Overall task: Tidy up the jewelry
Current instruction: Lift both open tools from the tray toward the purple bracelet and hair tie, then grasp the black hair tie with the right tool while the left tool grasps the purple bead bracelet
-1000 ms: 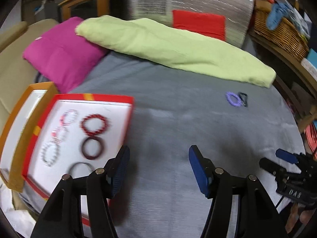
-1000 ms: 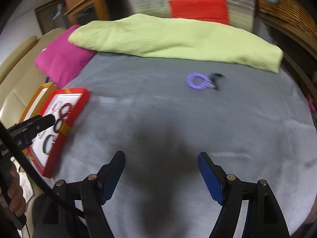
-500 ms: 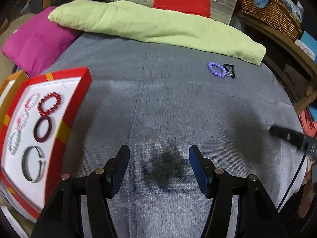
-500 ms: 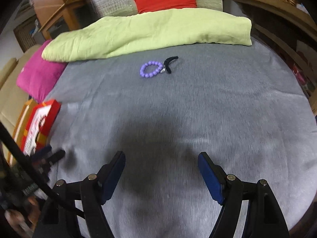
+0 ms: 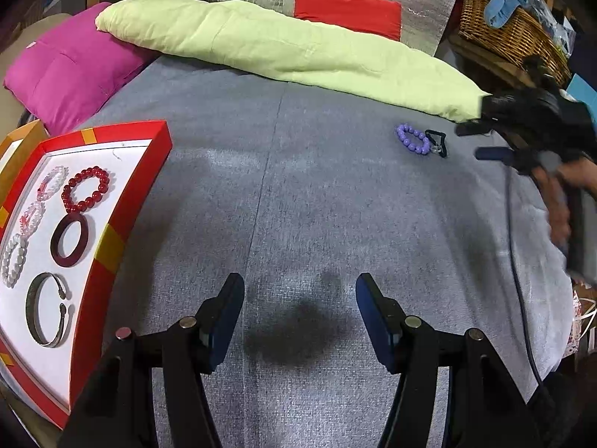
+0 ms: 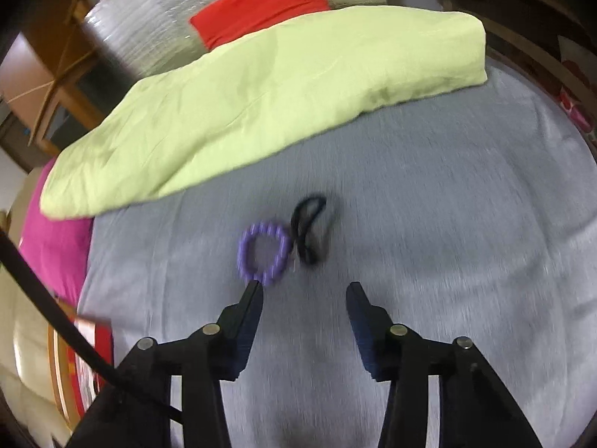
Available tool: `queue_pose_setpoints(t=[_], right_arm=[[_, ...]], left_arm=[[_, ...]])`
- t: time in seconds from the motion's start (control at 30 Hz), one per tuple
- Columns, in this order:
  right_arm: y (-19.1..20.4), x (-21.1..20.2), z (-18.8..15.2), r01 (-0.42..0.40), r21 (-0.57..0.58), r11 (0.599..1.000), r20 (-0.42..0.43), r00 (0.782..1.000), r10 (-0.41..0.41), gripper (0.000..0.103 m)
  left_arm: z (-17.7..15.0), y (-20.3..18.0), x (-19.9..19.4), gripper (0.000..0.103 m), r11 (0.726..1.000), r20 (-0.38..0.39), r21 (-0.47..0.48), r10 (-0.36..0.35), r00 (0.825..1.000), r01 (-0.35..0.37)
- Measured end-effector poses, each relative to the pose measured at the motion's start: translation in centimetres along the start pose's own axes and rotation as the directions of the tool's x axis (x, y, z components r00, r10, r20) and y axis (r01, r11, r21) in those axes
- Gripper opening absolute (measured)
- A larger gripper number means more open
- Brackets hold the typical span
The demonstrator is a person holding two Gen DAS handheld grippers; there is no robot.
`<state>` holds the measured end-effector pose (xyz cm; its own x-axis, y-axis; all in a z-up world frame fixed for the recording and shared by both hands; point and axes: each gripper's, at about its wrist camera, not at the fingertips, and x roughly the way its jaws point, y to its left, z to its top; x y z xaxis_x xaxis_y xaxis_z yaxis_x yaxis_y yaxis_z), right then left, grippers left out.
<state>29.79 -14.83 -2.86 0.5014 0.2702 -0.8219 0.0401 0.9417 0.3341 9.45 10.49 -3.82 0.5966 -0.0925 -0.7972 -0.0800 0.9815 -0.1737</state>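
A purple bead bracelet (image 5: 412, 139) and a black band (image 5: 436, 142) lie side by side on the grey bedspread, far right in the left wrist view. My right gripper (image 6: 304, 287) hovers just short of the purple bracelet (image 6: 265, 252). Its jaws are closing with nothing between them, and its left fingertip sits at the bracelet's near edge. The black band (image 6: 309, 231) lies just beyond. My left gripper (image 5: 298, 298) stands open over bare bedspread. The red-rimmed white tray (image 5: 123, 201) at left holds several bracelets, among them a red bead one (image 5: 85, 194) and a dark bangle (image 5: 69, 240).
A long lime-green cushion (image 5: 283, 48) and a magenta pillow (image 5: 71, 74) line the far side of the bed. A wicker basket (image 5: 511, 33) stands at the far right. The right gripper (image 5: 475, 142), with a hand and a cable, shows at the right edge.
My right gripper has swept across the bed to the purple bracelet, rolled, and its jaws have narrowed. The left gripper swung right from the tray and dropped lower, then held still.
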Motion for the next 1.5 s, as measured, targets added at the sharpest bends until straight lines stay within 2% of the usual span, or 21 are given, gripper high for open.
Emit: queue_pose_setpoints(t=[0.03, 0.17, 0.23, 0.27, 0.53, 0.63, 0.73, 0.9, 1.03, 1.13, 1.23, 1.33, 1.37, 1.4, 1.43, 1.5], right_arm=[[0.1, 0.7, 0.5, 0.007, 0.004, 1.000, -0.011, 1.000, -0.007, 0.048], [0.4, 3.5, 1.3, 0.026, 0.024, 0.999, -0.055, 0.998, -0.024, 0.035], [0.2, 4.4, 1.4, 0.026, 0.030, 0.999, -0.071, 0.997, -0.024, 0.022], [0.0, 4.5, 1.2, 0.014, 0.035, 0.999, -0.078, 0.997, -0.011, 0.005], [-2.2, -1.2, -1.8, -0.024, -0.027, 0.999, 0.002, 1.000, 0.024, 0.006], [-3.4, -2.9, -4.2, -0.031, -0.071, 0.997, 0.002, 0.999, 0.032, 0.006], [-4.8, -4.0, -6.9, -0.047, -0.084, 0.995, 0.008, 0.999, 0.048, 0.006], [-6.9, -5.0, -9.9, -0.102, -0.056, 0.993, 0.049, 0.993, 0.105, 0.006], [-8.0, -5.1, -10.7, -0.164, -0.016, 0.986, 0.085, 0.983, 0.165, 0.006], [-9.0, -4.3, -10.8, -0.190, 0.004, 0.982, 0.079, 0.979, 0.189, 0.006], [-9.7, -4.0, -10.7, -0.209, 0.009, 0.978, 0.080, 0.975, 0.208, 0.006], [-9.7, -3.8, -10.5, -0.229, 0.005, 0.973, 0.079, 0.970, 0.228, 0.006], [-9.6, -3.6, -10.5, -0.236, 0.001, 0.972, 0.072, 0.969, 0.236, 0.006], [-9.6, -3.5, -10.7, -0.240, 0.001, 0.971, 0.069, 0.968, 0.240, 0.006], [-9.6, -3.4, -10.7, -0.240, -0.001, 0.971, 0.068, 0.969, 0.240, 0.006], [-9.5, -3.6, -10.7, -0.240, -0.008, 0.971, 0.071, 0.968, 0.239, 0.006]], left_arm=[[0.0, 0.0, 0.0, 0.063, 1.000, 0.000, 0.000, -0.005, 1.000, 0.005], [0.2, 0.3, 0.3, 0.063, 1.000, -0.003, -0.009, -0.015, 1.000, 0.015], [0.2, 0.4, 0.5, 0.063, 1.000, -0.011, -0.011, -0.016, 1.000, 0.016], [0.1, 0.4, 0.5, 0.063, 1.000, -0.011, -0.011, -0.016, 1.000, 0.016], [-0.2, 0.0, 0.1, 0.063, 1.000, 0.015, 0.015, 0.017, 1.000, -0.017], [-0.2, -0.9, 0.2, 0.063, 0.998, 0.014, 0.050, 0.030, 0.999, -0.031], [0.3, -2.0, 0.6, 0.063, 0.997, -0.011, 0.071, 0.004, 1.000, -0.003], [4.5, -5.7, 1.8, 0.063, 0.995, -0.037, 0.082, -0.051, 0.998, 0.053], [9.4, -9.5, 4.4, 0.063, 0.995, -0.041, 0.088, -0.038, 0.998, 0.041], [12.5, -11.5, 7.9, 0.063, 0.998, -0.100, 0.059, -0.021, 0.995, 0.027], [14.3, -12.8, 11.1, 0.054, 1.000, -0.152, 0.025, -0.004, 0.988, 0.008], [15.1, -14.1, 13.5, 0.050, 0.999, -0.171, 0.039, 0.034, 0.985, -0.028], [15.2, -14.3, 14.5, 0.037, 0.998, -0.185, 0.041, 0.057, 0.981, -0.051], [15.2, -14.3, 15.1, 0.013, 0.997, -0.192, 0.040, 0.079, 0.978, -0.073], [15.1, -14.4, 15.4, 0.009, 0.993, -0.190, 0.056, 0.113, 0.975, -0.105], [14.6, -14.8, 14.9, 0.009, 0.988, -0.163, 0.103, 0.129, 0.978, -0.113]])
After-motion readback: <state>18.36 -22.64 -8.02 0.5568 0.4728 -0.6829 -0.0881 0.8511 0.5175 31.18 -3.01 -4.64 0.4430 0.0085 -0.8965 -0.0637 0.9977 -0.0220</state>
